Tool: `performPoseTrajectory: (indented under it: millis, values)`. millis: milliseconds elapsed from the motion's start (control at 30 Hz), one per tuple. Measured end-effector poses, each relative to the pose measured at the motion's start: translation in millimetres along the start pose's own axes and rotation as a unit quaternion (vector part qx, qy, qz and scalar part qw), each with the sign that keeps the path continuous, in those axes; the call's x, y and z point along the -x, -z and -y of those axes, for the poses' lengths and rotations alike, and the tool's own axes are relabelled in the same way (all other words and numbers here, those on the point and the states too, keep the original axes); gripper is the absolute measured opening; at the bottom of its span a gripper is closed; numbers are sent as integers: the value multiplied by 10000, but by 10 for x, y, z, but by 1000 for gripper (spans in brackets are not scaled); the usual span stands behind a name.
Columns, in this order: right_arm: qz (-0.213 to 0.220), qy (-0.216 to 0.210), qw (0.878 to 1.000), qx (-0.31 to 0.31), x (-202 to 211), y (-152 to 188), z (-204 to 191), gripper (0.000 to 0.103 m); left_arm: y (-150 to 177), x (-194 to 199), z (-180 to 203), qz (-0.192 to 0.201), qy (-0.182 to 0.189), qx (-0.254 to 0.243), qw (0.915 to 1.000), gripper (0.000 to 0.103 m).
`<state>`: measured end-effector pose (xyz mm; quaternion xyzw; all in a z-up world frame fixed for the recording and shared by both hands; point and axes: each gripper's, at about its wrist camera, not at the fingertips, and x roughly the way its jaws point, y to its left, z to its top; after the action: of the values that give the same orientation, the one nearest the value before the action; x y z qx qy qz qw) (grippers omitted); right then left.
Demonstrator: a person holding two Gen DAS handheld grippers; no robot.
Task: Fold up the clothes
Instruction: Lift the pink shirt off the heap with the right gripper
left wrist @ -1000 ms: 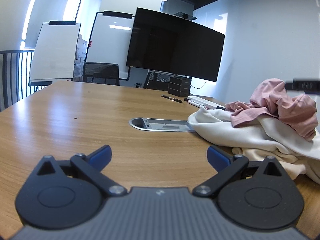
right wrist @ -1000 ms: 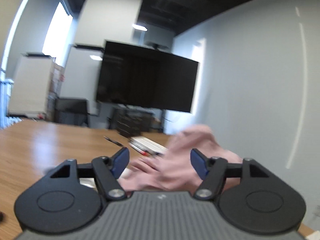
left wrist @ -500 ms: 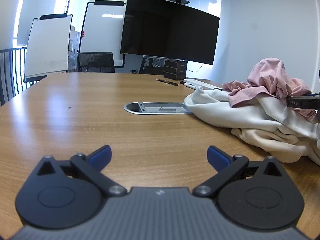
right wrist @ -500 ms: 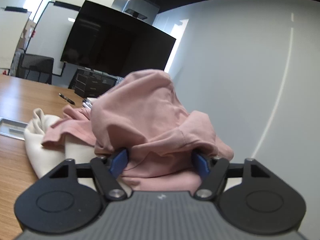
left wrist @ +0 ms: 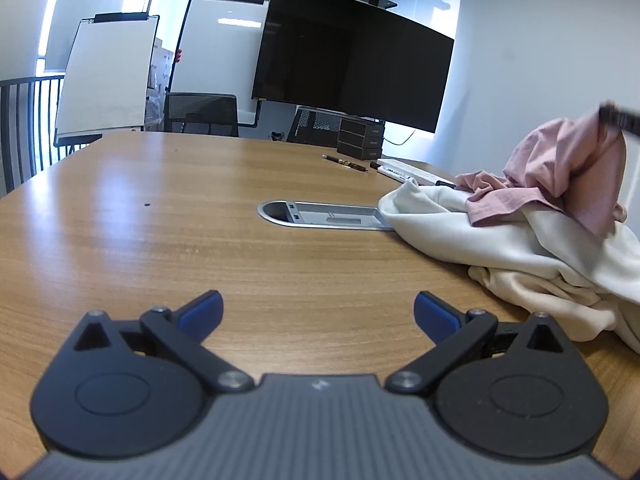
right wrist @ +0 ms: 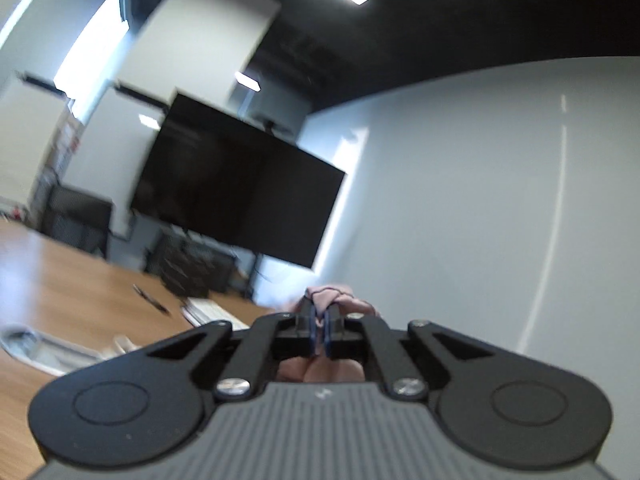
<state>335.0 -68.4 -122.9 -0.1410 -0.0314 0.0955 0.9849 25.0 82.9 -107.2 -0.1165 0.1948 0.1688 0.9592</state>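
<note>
Worktop: the long wooden worktop [left wrist: 168, 216] fills the left wrist view, bare across its middle; a metal cable hatch [left wrist: 320, 216] is set into it, its right end just under the edge of the clothes heap.
Cream garment: a crumpled cream garment [left wrist: 500, 248] sprawls at 3 o'clock in the left wrist view, thick-looking and folded over itself in loose rolls; it lies under the pink one.
Pink garment: a pink garment [left wrist: 568, 168] sits on top of the cream one, thin and creased, one part drawn up into a peak toward 2 o'clock; the rest trails down onto the heap.
Right gripper: the right gripper [right wrist: 320, 330] is clamped on a pinch of the pink cloth, which bunches out just past its tips at 12 o'clock; its jaws have just been closing, with the cloth between them.
Left gripper: the left gripper [left wrist: 318, 316] hangs low over bare wood at 6 o'clock, jaws wide apart, nothing between them.
Step in hand: by appearances, picking the top garment off the pile; no fold is yet made.
Next move: likely calls for lifting the pink garment clear of the cream one, then laying it out flat on the bare wood with the free gripper taking a second edge.
</note>
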Motion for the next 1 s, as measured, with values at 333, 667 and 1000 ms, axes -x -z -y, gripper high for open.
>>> performPoseTrajectory:
  millis: [333, 667, 1000]
  values:
    - [852, -1724, 9789, -696, 681, -502, -110, 3, -70, 94, -117, 361, -179, 418, 9983, 102]
    - [319, -2982, 9489, -983, 719, -378, -152, 3, -131, 131, -134, 502, -90, 482, 9975, 102]
    - [876, -3832, 9172, -646, 831, -235, -339, 3, -155, 92, -242, 451, -179, 694, 9964, 102]
